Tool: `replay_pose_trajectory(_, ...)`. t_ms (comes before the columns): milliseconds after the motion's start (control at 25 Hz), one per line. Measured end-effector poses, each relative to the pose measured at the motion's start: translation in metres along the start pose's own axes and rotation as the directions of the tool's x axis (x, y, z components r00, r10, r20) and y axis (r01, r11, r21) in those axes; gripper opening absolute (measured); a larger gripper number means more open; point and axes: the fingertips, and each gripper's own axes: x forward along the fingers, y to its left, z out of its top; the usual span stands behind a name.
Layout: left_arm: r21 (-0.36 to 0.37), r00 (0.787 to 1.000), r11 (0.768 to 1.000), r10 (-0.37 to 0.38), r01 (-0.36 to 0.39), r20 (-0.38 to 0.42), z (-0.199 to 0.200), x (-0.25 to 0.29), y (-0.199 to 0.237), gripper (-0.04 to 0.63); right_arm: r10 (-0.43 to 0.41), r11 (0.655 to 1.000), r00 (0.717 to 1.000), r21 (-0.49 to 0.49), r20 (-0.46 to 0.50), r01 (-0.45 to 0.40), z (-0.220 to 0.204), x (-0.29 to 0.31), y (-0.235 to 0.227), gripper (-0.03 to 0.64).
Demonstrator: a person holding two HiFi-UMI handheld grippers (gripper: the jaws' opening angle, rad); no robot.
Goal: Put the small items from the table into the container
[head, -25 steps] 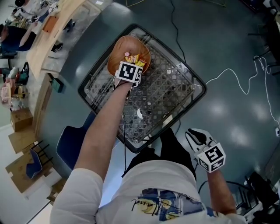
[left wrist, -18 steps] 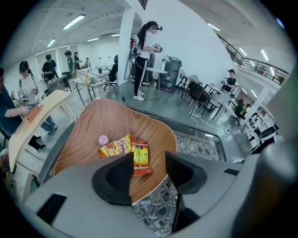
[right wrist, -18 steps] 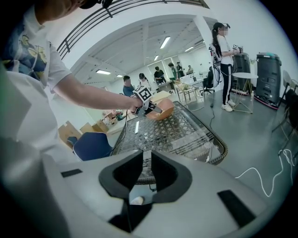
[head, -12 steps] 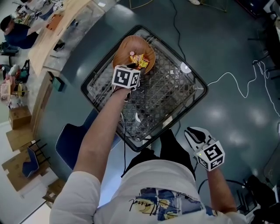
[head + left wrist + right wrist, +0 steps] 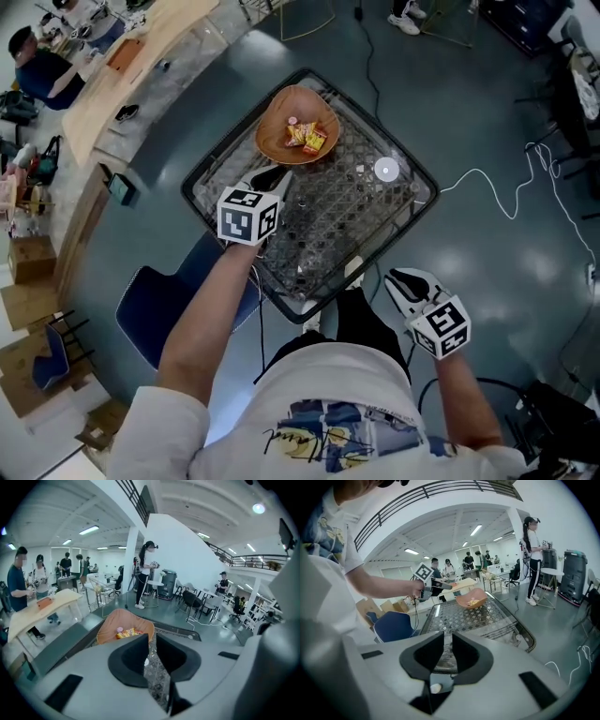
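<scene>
- Head view: a square glass-topped table with a dark rim and a lattice pattern stands on a grey-blue floor. A brown, wavy-edged bowl sits in the table's far corner. Yellow and red snack packets lie inside it, with a small pink piece beside them. The left gripper hangs over the table's left edge, just short of the bowl and pointing at it. The right gripper is off the table, beyond its near right edge, above the floor. A blue chair stands by the near left edge.
- Left gripper view: the black jaws are closing, with a narrow slit left and nothing between them. Past their tips are the bowl and its packets.
- Right gripper view: the jaws stand slightly apart, gripping nothing. Through the gap shows the table's near edge. The bowl sits at the far end of the lattice top.
</scene>
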Motion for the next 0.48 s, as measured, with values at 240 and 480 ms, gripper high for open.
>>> replay_pose_trajectory(240,0.013,0.992,0.995,-0.099,0.098,0.072,-0.030,-0.105,-0.037,0.009,-0.015,0.999,0.999,-0.047,0.038,0.017,0.009,-0.001,0.057,0.060)
replay_pose_trajectory(480,0.088,0.972,0.975,-0.214,0.206,0.094,-0.068,-0.207,-0.090,0.009,-0.030,0.997,0.997,-0.067,0.077,0.036,0.010,-0.006,0.121,0.060)
